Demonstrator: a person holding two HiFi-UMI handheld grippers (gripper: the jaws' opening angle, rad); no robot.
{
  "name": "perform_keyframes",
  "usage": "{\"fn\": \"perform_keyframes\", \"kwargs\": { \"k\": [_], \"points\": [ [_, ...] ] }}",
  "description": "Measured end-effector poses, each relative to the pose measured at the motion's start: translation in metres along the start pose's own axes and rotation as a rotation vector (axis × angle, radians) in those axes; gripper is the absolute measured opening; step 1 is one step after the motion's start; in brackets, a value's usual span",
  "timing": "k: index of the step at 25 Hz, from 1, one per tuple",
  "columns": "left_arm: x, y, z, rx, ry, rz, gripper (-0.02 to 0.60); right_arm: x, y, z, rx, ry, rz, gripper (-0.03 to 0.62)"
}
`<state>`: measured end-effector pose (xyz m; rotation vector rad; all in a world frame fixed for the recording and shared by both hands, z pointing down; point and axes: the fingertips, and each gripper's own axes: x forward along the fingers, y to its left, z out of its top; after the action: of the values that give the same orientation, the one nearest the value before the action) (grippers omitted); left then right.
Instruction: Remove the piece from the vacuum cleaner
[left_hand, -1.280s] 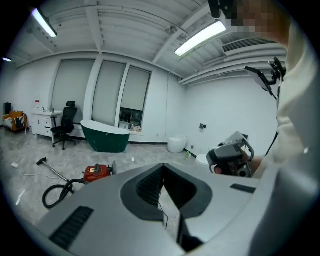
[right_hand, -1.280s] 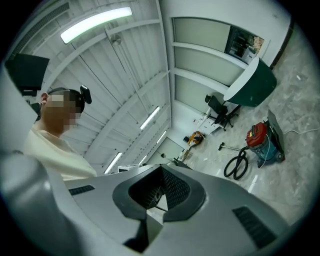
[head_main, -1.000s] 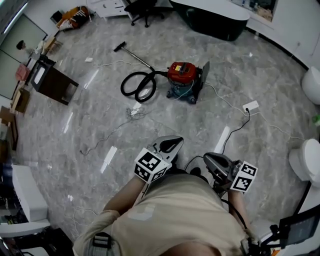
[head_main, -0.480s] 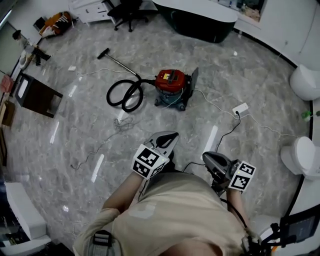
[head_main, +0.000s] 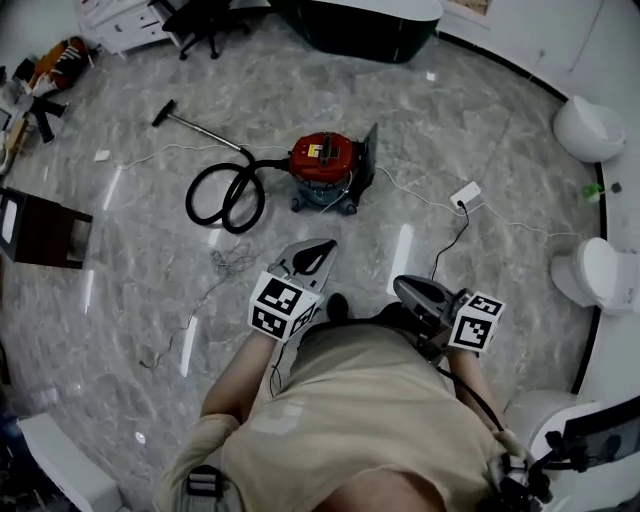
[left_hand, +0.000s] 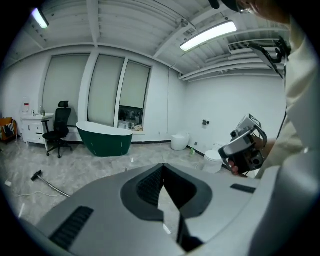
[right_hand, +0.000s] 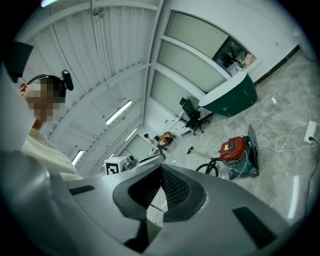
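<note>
Gleaming grey marble floor (head_main: 480, 120), red vacuum cleaner (head_main: 322, 162); left gripper (head_main: 322, 247), right gripper (head_main: 402, 285) closed, empty.

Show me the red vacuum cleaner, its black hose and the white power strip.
Red vacuum cleaner (head_main: 322, 155): head view, red lid.
Black coiled hose (head_main: 190, 198): head view, loop's left edge.
White power strip (head_main: 465, 194): head view, its middle.

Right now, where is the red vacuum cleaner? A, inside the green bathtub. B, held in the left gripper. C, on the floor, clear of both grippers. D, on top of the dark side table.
C: the red vacuum cleaner stands on the grey floor, well apart from the left gripper and the right gripper, both shut and empty.
</note>
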<state>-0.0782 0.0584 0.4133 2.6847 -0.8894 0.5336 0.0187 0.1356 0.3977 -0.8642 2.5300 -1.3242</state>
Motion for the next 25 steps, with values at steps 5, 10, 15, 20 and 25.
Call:
{"fn": "perform_keyframes", "kwargs": {
  "k": [5,10,15,20,25],
  "points": [
    [-0.005,0.025,0.001,-0.028,-0.019,0.016,0.003,0.038,-0.025,0.017,0.114,0.008,-0.041,0.002],
    [0.002,0.044,-0.005,-0.058,0.017,0.047,0.003,0.066,-0.048,0.034,0.151,0.072,-0.044,0.002],
    [0.027,0.071,0.000,-0.071,0.065,0.089,0.003,0.088,-0.081,0.055,0.187,0.111,-0.016,0.002],
    [0.082,0.080,0.019,-0.049,0.140,0.096,0.003,0.084,-0.143,0.093,0.254,0.111,-0.034,0.002],
    [0.147,0.098,0.053,-0.018,0.184,0.125,0.003,0.076,-0.221,0.143,0.229,0.153,-0.113,0.003]
  ]
}}
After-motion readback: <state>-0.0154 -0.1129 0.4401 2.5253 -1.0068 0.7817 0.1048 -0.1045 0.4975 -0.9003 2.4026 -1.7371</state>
